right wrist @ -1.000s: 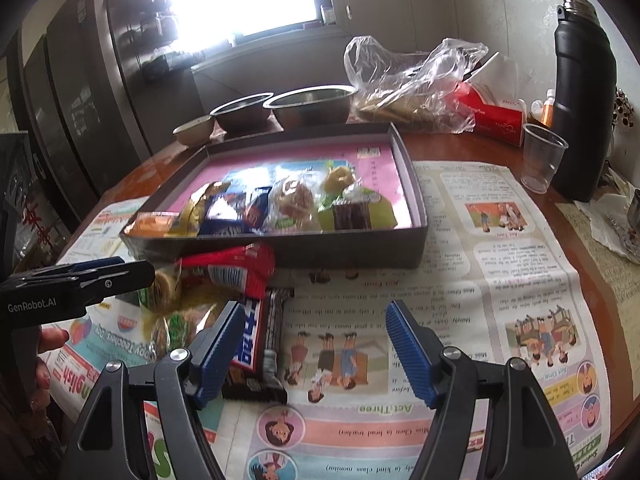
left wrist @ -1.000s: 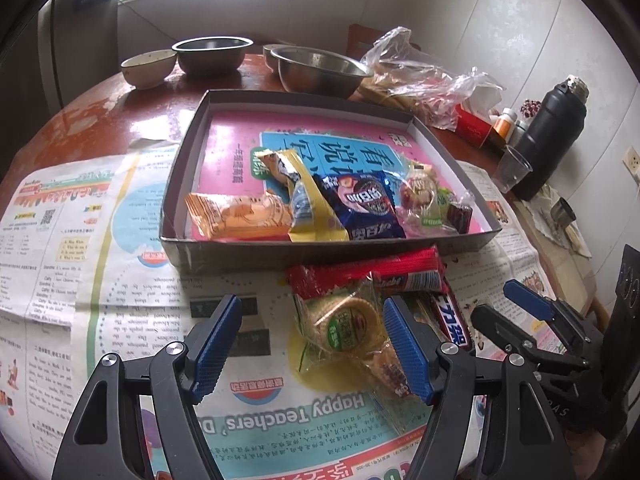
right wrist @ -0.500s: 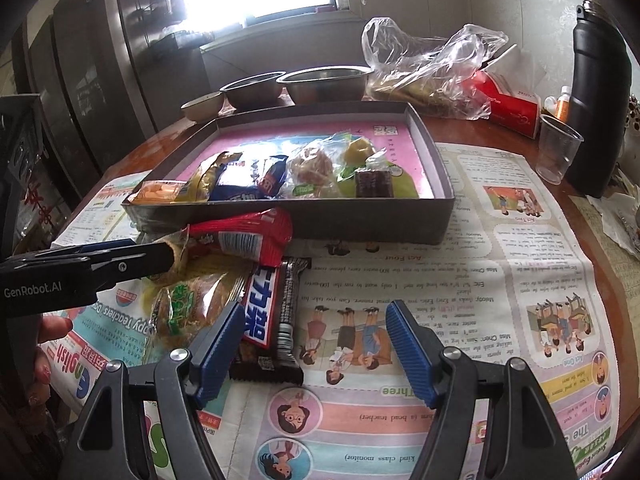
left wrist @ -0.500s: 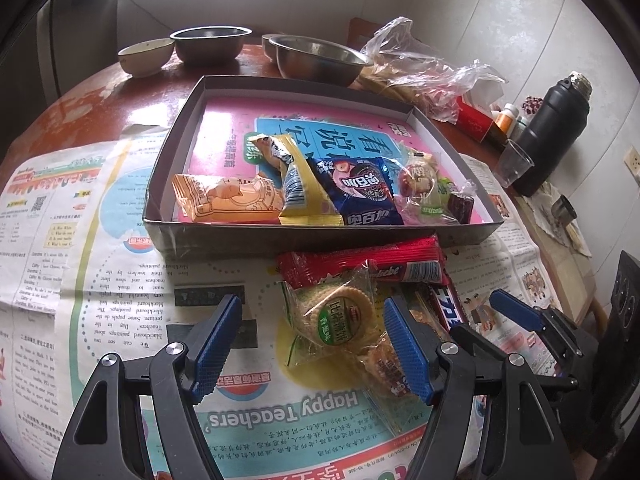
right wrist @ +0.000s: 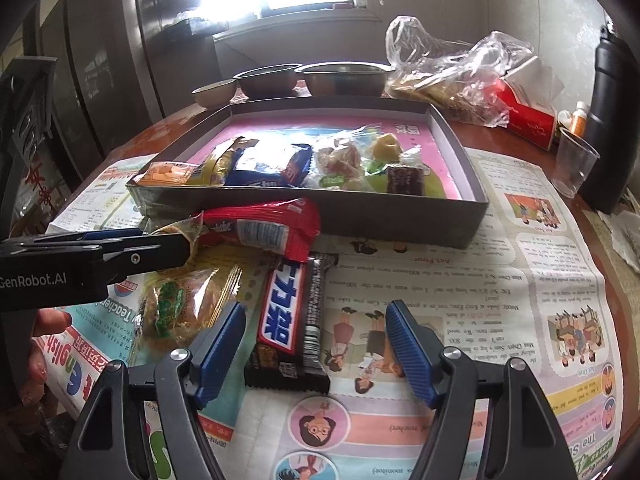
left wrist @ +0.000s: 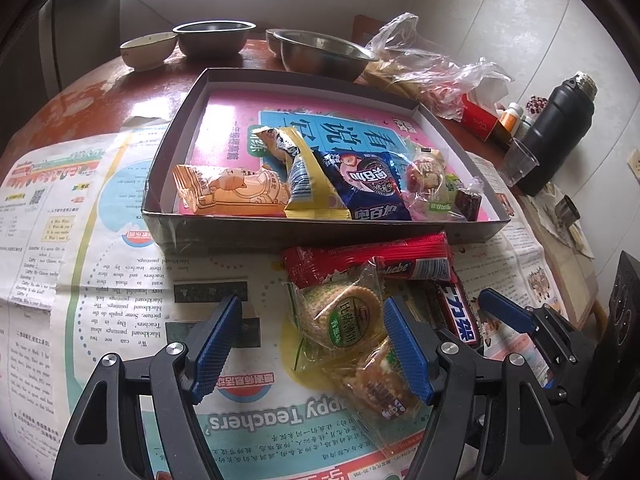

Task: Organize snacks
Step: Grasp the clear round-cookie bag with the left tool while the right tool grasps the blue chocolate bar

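A grey shallow box (left wrist: 224, 232) (right wrist: 400, 220) with a pink lining holds several snack packs. In front of it on the newspaper lie a red pack (left wrist: 368, 260) (right wrist: 264, 228), two clear cracker packs (left wrist: 340, 316) (right wrist: 180, 308) and a black chocolate bar (left wrist: 460, 312) (right wrist: 292, 320). My left gripper (left wrist: 312, 344) is open and low, with a cracker pack between its fingers. My right gripper (right wrist: 312, 344) is open, with the near end of the chocolate bar between its fingers. It also shows in the left wrist view (left wrist: 516, 316).
Steel bowls (left wrist: 320, 52) and a ceramic bowl (left wrist: 148, 48) stand behind the box. A plastic bag (left wrist: 432, 72), a red box (left wrist: 480, 116), a clear cup (left wrist: 516, 160) and a black flask (left wrist: 560, 128) are at the right. Newspaper (left wrist: 80, 280) covers the round table.
Both grippers have moved forward and lower toward the loose snacks. The cracker pack and the chocolate bar now sit between their open fingers.
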Motion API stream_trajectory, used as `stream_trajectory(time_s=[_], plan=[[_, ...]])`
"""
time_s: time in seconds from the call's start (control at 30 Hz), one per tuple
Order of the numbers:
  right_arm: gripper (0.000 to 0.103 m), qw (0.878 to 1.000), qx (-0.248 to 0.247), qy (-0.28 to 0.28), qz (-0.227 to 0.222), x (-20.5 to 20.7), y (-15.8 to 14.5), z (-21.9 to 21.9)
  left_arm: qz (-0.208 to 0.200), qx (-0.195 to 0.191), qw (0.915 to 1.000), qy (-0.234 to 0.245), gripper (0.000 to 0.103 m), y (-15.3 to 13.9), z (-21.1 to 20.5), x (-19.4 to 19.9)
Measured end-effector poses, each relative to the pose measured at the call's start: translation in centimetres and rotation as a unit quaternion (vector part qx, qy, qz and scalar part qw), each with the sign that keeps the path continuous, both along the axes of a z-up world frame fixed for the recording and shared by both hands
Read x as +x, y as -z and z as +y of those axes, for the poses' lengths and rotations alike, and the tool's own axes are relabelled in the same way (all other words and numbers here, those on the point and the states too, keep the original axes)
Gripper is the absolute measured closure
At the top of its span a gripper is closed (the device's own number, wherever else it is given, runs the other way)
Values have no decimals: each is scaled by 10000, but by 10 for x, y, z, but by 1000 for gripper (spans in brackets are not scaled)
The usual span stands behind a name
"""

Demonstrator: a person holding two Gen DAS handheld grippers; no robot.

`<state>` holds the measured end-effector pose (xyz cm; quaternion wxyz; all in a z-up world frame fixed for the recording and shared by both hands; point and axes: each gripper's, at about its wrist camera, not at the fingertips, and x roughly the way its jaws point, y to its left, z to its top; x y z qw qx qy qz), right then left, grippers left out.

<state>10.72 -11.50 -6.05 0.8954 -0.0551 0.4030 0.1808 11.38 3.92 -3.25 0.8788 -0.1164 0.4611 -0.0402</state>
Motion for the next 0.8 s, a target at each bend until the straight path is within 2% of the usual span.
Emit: stream_trajectory(time_s=[0.17,0.4,0.53,0.6,0.73,0.8], plan=[[42,9999,-65,-28,-87,1,2,3,32,-68,10000,-16,28,2,-1,1],[61,9997,-121,-15,-193,1,2,-2,92,-83,9999,-27,28,5,-7,2],[66,9996,-143,-13,-246,2,2,-5,76,-59,9999,-84,28,6,-10,3],[73,9995,-161,-8,-274,2,2,-6,68,-72,9999,-127,28,7,-10,3],[73,9995,-114,-7,-292,2,2,-10,28,12,9999,-146,29,8,-12,2],[74,9995,-101,14,-299,3,2,-12,3,121,9998,-149,34,8,-14,1]])
